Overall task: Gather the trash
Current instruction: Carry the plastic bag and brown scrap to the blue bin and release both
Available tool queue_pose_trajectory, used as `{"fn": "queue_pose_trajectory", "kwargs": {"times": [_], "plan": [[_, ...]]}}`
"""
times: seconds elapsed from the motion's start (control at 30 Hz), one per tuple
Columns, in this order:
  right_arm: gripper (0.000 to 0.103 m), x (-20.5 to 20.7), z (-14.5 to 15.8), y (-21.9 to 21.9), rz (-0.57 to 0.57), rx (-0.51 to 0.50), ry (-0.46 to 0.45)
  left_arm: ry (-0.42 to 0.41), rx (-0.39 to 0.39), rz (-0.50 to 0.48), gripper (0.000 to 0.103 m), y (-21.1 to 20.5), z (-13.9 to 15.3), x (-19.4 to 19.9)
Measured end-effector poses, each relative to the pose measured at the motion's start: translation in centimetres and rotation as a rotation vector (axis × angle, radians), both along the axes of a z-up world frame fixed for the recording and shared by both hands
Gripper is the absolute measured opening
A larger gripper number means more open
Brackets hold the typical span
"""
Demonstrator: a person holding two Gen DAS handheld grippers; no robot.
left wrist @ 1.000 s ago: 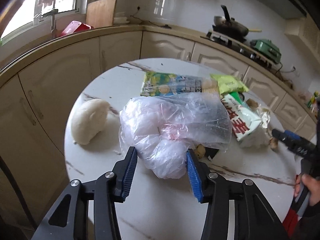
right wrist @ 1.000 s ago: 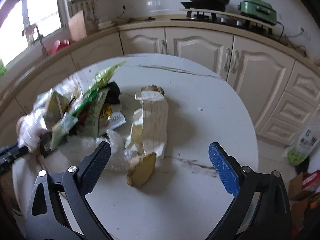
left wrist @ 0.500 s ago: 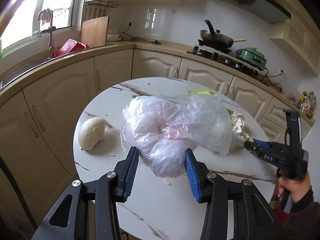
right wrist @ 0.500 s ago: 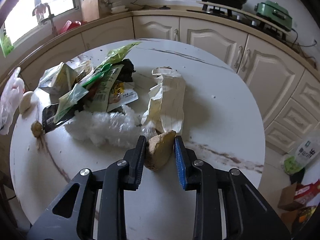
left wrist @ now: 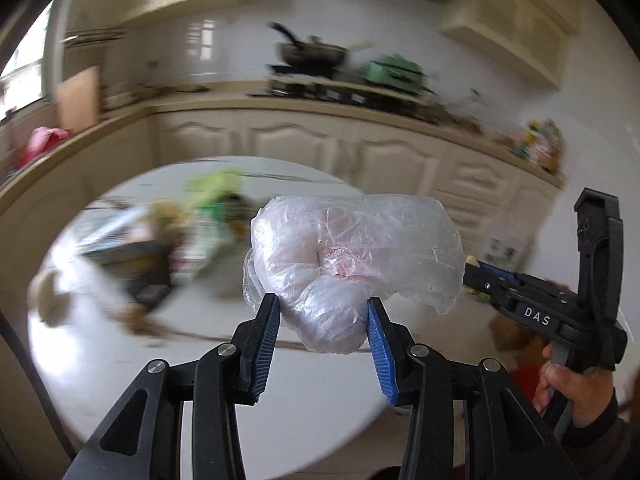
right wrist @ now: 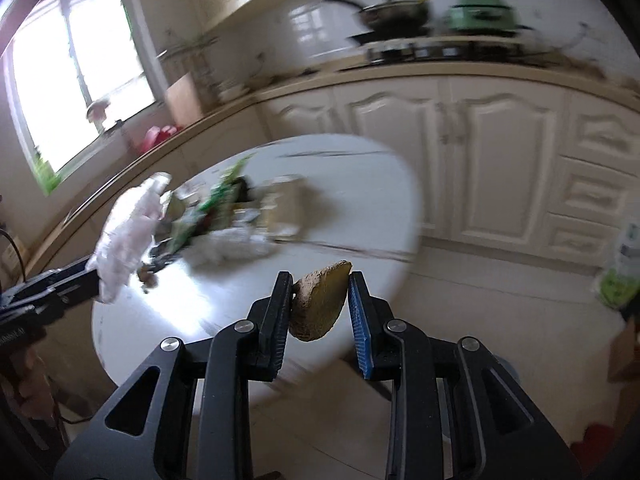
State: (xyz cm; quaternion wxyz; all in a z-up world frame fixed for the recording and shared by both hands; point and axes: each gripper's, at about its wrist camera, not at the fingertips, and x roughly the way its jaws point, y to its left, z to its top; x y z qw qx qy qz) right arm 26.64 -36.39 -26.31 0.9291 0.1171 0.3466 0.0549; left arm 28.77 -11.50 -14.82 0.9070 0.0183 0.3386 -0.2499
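My left gripper [left wrist: 323, 314] is shut on a crumpled clear plastic bag [left wrist: 356, 248] and holds it in the air above the near side of the round white table [left wrist: 312, 408]. My right gripper [right wrist: 319, 286] is shut on a brown-and-yellow food scrap [right wrist: 318, 306], lifted off the table past its near right edge. The right gripper shows at the right of the left wrist view [left wrist: 520, 292]. The left gripper with the bag [right wrist: 128, 236] shows at the left of the right wrist view. Both views are blurred by motion.
A pile of wrappers and packets [left wrist: 192, 228] lies on the table's left half, with a pale lump [left wrist: 48, 300] at its left edge. Cream cabinets [right wrist: 472, 160] curve behind the table. A green-and-white bag [right wrist: 620, 264] stands on the floor at the right.
Both grippers have lifted their loads off the table and swung right, away from the pile. The bag and the food scrap are now in the air. The views have blurred.
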Motion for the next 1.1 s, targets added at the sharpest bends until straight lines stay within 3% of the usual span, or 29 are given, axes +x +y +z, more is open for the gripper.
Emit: {"fn": "queue_pose_trajectory", "kwargs": {"times": [0.1, 0.23, 0.53, 0.67, 0.77, 0.93, 1.0, 1.1], "plan": [[0.027, -2.2, -1.6, -4.6, -0.085, 0.006, 0.040, 0.053, 0.004, -0.099, 0.040, -5.4, -1.5, -0.6], [0.027, -3.2, -6.0, -10.3, -0.178, 0.038, 0.135, 0.092, 0.034, -0.189, 0.039, -11.1, -3.7, -1.0], [0.029, 0.0, -17.8, -18.7, -0.245, 0.158, 0.263, 0.209, 0.207, -0.271, 0.039, -21.8, -12.6, 2.6], [0.051, -0.1, -22.0, -22.1, -0.288, 0.201, 0.317, 0.247, 0.273, -0.285, 0.039, -26.5, -16.4, 5.6], [0.052, -1.3, -23.0, -23.6, -0.335, 0.208, 0.322, 0.278, 0.315, -0.302, 0.032, -30.1, -19.0, 7.8], [0.055, -3.3, -24.2, -26.0, -0.395, 0.198, 0.347, 0.319, 0.354, -0.328, 0.033, -36.4, -23.2, 11.7], [0.056, -3.7, -24.2, -26.3, -0.407, 0.194, 0.350, 0.318, 0.383, -0.329, 0.039, -37.9, -24.4, 12.4], [0.057, -4.2, -23.5, -26.1, -0.404, 0.196, 0.347, 0.286, 0.388, -0.303, 0.053, -38.0, -23.6, 11.9]]}}
